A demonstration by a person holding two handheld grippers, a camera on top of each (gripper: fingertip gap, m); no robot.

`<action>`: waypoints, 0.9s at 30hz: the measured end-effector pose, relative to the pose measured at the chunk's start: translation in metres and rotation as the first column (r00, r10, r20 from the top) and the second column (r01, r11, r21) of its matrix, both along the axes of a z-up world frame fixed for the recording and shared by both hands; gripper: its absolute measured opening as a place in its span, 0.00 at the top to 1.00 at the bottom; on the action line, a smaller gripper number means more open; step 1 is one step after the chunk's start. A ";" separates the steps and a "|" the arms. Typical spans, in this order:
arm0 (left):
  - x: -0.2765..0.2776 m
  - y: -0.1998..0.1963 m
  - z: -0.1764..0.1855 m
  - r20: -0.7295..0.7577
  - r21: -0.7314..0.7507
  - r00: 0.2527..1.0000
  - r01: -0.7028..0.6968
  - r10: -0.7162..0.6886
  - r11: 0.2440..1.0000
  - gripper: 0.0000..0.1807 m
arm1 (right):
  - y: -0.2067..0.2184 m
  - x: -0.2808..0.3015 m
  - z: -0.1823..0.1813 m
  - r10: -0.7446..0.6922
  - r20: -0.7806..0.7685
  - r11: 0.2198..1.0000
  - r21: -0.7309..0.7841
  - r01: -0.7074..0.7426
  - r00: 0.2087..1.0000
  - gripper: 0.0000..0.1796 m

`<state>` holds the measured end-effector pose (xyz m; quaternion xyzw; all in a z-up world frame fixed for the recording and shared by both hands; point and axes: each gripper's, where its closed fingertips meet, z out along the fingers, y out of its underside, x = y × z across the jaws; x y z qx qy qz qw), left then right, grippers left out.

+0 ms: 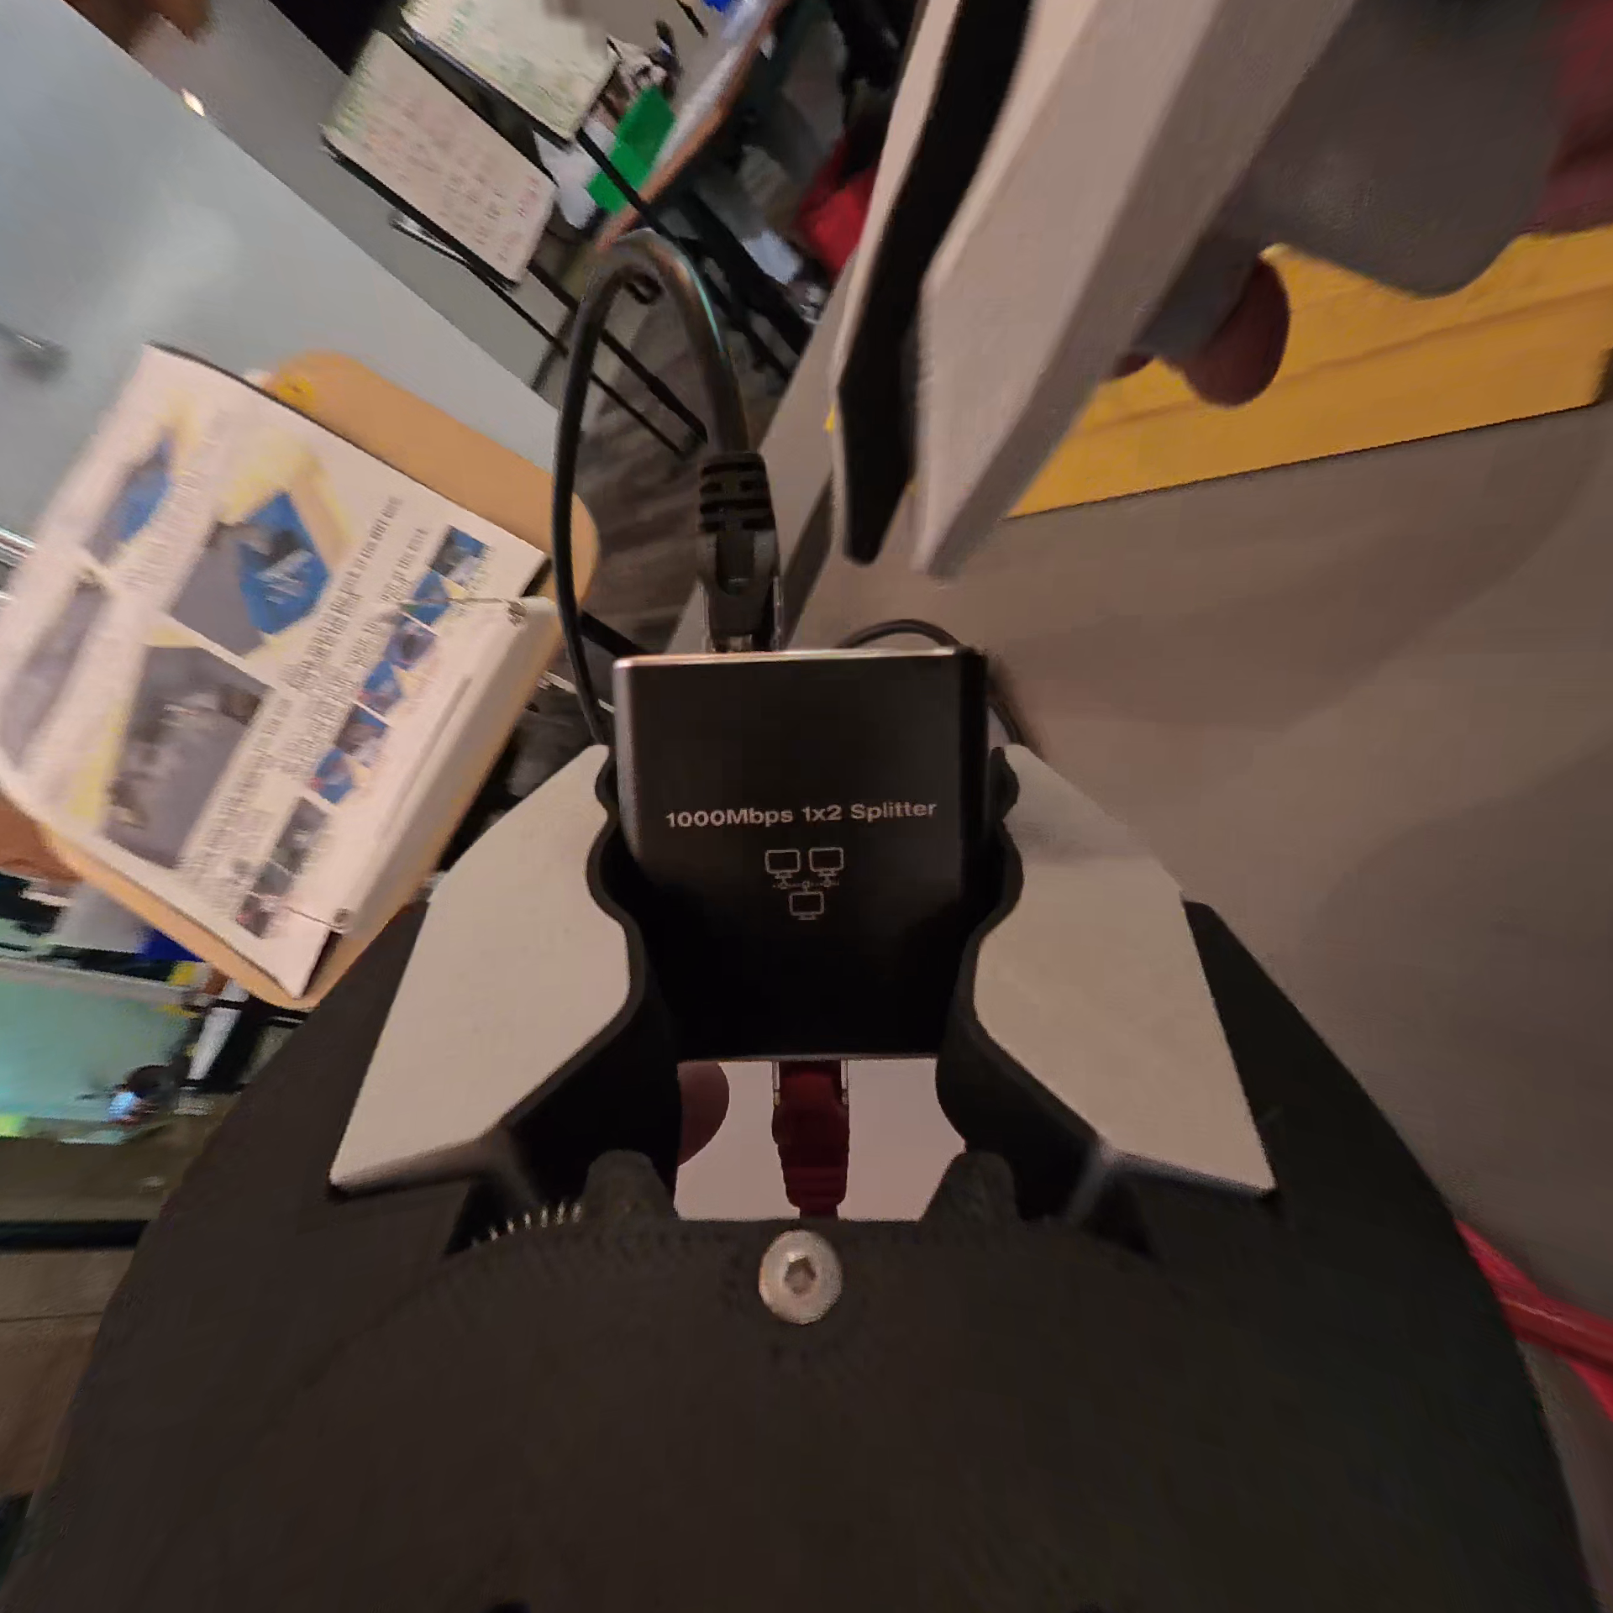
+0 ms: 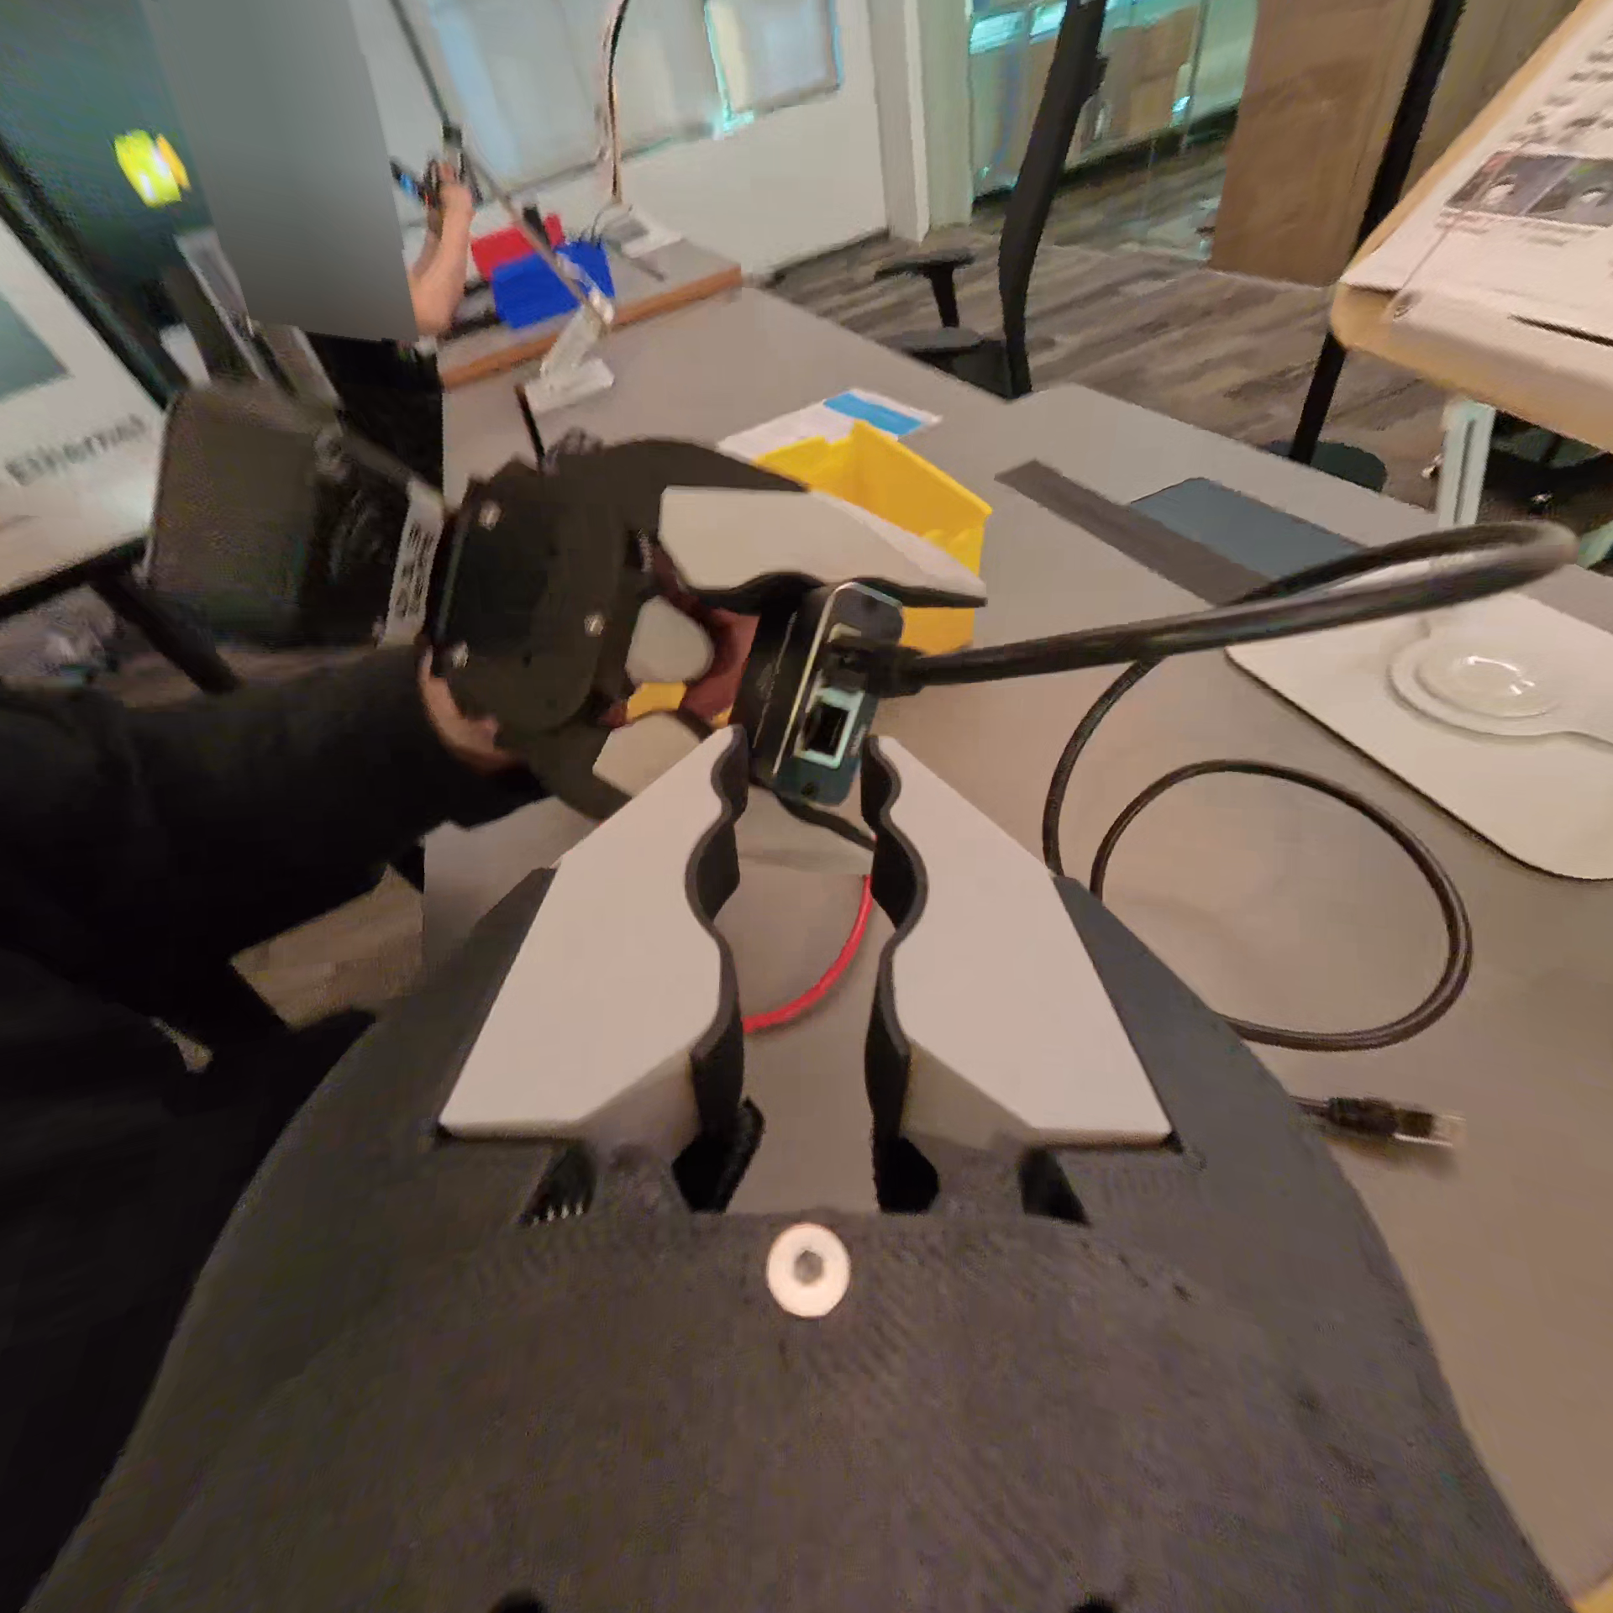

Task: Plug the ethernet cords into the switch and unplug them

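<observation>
My left gripper [image 1: 803, 768] is shut on the black switch [image 1: 799, 785] and holds it off the table by its sides. A black ethernet cord [image 1: 737, 515] is plugged into its far end. A red cord [image 1: 812, 1135] is plugged into its near end. In the right wrist view the left gripper [image 2: 812, 663] holds the switch [image 2: 768, 689] with the port face towards me. The black cord [image 2: 1222, 620] sits in the upper port and the lower port [image 2: 825, 729] is empty. My right gripper [image 2: 803, 751] is open and empty, its tips just short of that face.
A yellow bin [image 2: 908, 497] stands behind the switch on the grey table [image 2: 1091, 454]. Black cable loops [image 2: 1431, 916] on the table at right, with a loose plug [image 2: 1388, 1126]. The red cord [image 2: 829, 986] hangs under the switch. A white mat [image 2: 1484, 785] lies far right. Spacing between my two grippers at the tips: around 6 centimeters.
</observation>
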<state>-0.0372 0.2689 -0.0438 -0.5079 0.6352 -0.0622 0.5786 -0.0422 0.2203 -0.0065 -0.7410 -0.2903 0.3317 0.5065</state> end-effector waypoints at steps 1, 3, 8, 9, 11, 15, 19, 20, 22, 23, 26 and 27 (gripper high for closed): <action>0.001 0.000 0.002 0.007 0.031 1.000 -0.005 0.005 1.000 0.58 | 0.004 0.000 0.003 -0.013 -0.047 1.000 -0.001 0.013 0.999 0.89; 0.001 0.002 0.003 0.003 0.073 1.000 -0.021 0.021 0.997 0.58 | 0.007 -0.002 0.008 0.004 -0.141 1.000 -0.017 -0.007 0.990 0.93; -0.002 0.008 0.004 -0.007 0.137 0.999 -0.049 0.051 0.989 0.58 | 0.015 -0.002 0.005 0.002 -0.193 0.999 -0.045 -0.011 0.981 0.88; -0.001 0.007 0.001 -0.014 0.123 0.999 -0.038 0.040 0.992 0.58 | 0.016 -0.004 0.002 -0.002 -0.189 0.998 -0.055 -0.009 0.982 0.86; 0.001 0.007 0.001 -0.005 0.129 0.999 -0.042 0.043 0.991 0.58 | 0.018 -0.005 -0.001 -0.008 -0.195 0.998 -0.055 -0.003 0.981 0.88; 0.002 0.007 0.001 -0.004 0.128 0.999 -0.039 0.040 0.991 0.58 | 0.022 -0.002 -0.002 -0.015 -0.239 0.998 -0.055 0.002 0.971 0.92; 0.002 0.008 -0.001 -0.004 0.129 0.999 -0.042 0.043 0.991 0.58 | 0.027 0.001 -0.007 -0.034 -0.253 0.998 -0.066 0.017 0.967 0.86; 0.002 0.008 -0.002 -0.006 0.124 0.999 -0.041 0.042 0.991 0.58 | 0.027 0.001 -0.007 -0.027 -0.256 0.998 -0.059 0.012 0.966 0.88; 0.003 0.007 -0.002 -0.001 0.129 0.999 -0.036 0.037 0.991 0.58 | 0.026 0.001 -0.006 -0.016 -0.270 0.998 -0.055 0.002 0.963 0.85; 0.003 0.007 -0.002 -0.005 0.128 0.999 -0.036 0.037 0.991 0.58 | 0.024 -0.001 -0.005 0.002 -0.281 0.999 -0.048 -0.016 0.960 0.82; 0.005 0.005 -0.004 -0.010 0.136 1.000 -0.028 0.030 0.990 0.58 | 0.021 -0.003 -0.003 0.023 -0.286 0.999 -0.029 -0.032 0.958 0.88; 0.006 0.005 -0.005 -0.014 0.136 0.999 -0.026 0.029 0.990 0.58 | 0.022 -0.002 -0.003 0.015 -0.288 0.999 -0.025 -0.024 0.957 0.90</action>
